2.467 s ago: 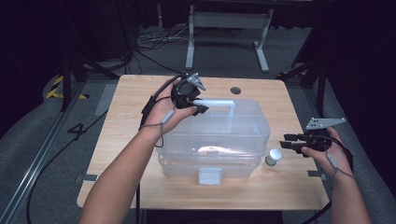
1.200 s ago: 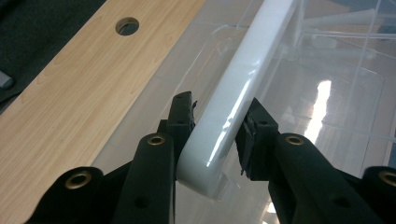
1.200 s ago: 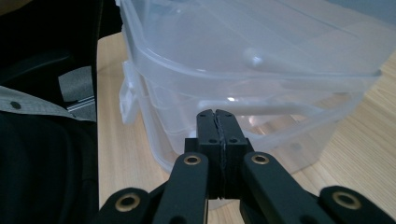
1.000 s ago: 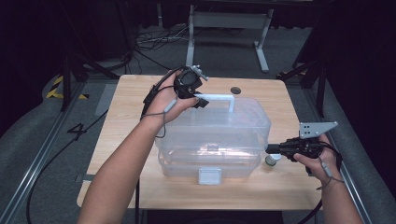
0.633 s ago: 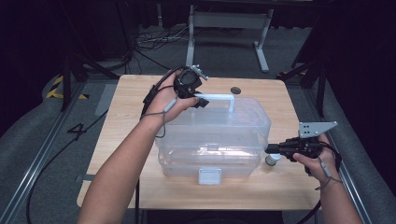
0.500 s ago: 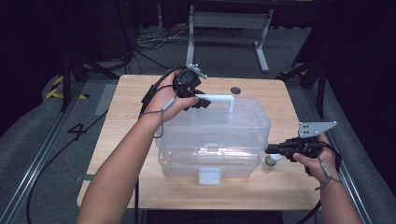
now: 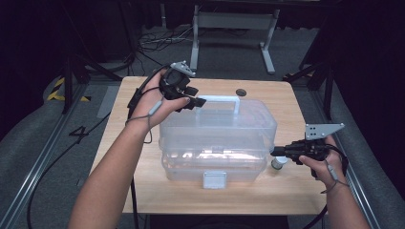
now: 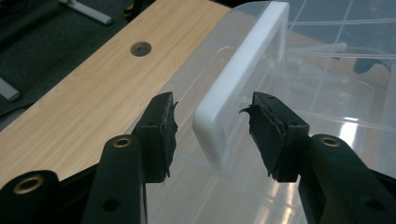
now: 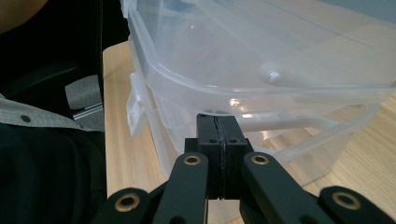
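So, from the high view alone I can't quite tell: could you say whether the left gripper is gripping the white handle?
Observer: No. The left gripper has just been opening its jaws. The handle stands between them and touches neither.
Operator: Thank you. Is the right gripper holding anything?
Observer: No. The right gripper is shut on nothing, and its tips point at the side of the box, just below the upper rim.

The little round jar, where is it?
In the high view, the small jar stands on the table's right side, beside the clear box, under the right gripper.
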